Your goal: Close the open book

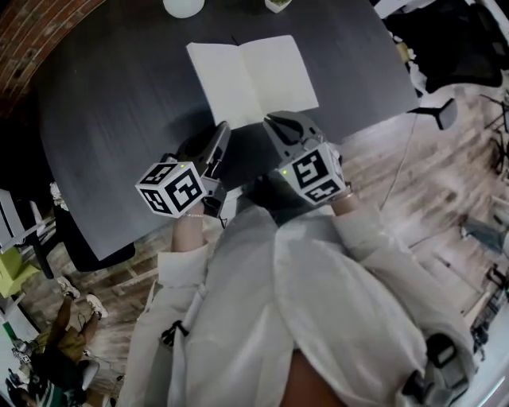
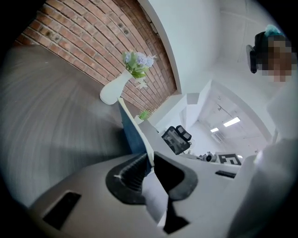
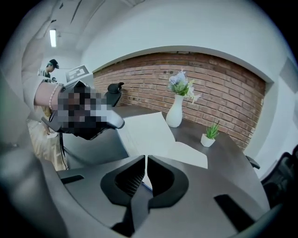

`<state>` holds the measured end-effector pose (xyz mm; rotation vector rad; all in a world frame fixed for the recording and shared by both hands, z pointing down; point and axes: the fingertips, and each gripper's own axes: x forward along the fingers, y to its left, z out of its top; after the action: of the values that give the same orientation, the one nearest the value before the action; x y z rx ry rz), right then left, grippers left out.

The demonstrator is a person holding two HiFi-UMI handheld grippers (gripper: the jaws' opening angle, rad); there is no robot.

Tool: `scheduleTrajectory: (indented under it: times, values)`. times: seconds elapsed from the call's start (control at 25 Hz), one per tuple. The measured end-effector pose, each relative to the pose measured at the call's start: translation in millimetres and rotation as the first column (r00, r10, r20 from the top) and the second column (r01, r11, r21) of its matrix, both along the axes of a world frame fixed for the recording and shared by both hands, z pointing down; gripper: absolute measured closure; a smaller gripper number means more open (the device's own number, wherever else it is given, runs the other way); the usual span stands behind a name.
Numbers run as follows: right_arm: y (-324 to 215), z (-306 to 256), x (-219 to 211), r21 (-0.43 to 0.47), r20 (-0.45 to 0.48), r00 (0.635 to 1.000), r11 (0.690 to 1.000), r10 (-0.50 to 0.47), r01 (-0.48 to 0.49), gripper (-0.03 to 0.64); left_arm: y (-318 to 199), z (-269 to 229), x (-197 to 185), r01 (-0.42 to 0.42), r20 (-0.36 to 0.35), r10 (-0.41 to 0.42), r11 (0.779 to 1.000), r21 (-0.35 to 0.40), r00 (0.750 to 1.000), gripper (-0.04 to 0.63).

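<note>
The left gripper (image 1: 220, 137) is clamped on the near left corner of the book (image 1: 253, 78), and the right gripper (image 1: 277, 124) is clamped on its near right edge. The book lies open on the bench (image 1: 111, 119), with a vase (image 1: 183, 6) farther back.

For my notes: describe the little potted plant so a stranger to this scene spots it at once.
A dark table stands before a brick wall, with an open book lying on it. Beyond the book, two white things stand near the wall. The potted plant is the right-hand one: squat, with spiky green leaves, unlike the tall vase of pale flowers beside it.
</note>
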<state>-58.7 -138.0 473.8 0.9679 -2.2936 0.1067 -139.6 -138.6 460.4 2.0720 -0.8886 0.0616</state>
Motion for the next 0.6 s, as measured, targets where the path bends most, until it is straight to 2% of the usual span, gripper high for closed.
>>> scheduleTrajectory:
  times: [0.16,0.6]
  values:
    - [-2,-4,13,-0.022,0.04,0.997,0.998,0.06,-0.059,0.603,-4,-7,9,-0.046,0.014,0.046,0.999,0.026,0.999,0.552]
    - [-1,-36,48,-0.028,0.223,0.97,0.995,0.102,-0.099,0.606,-11,-23,50,-0.115,0.064,0.111,0.991,0.072,0.992,0.552]
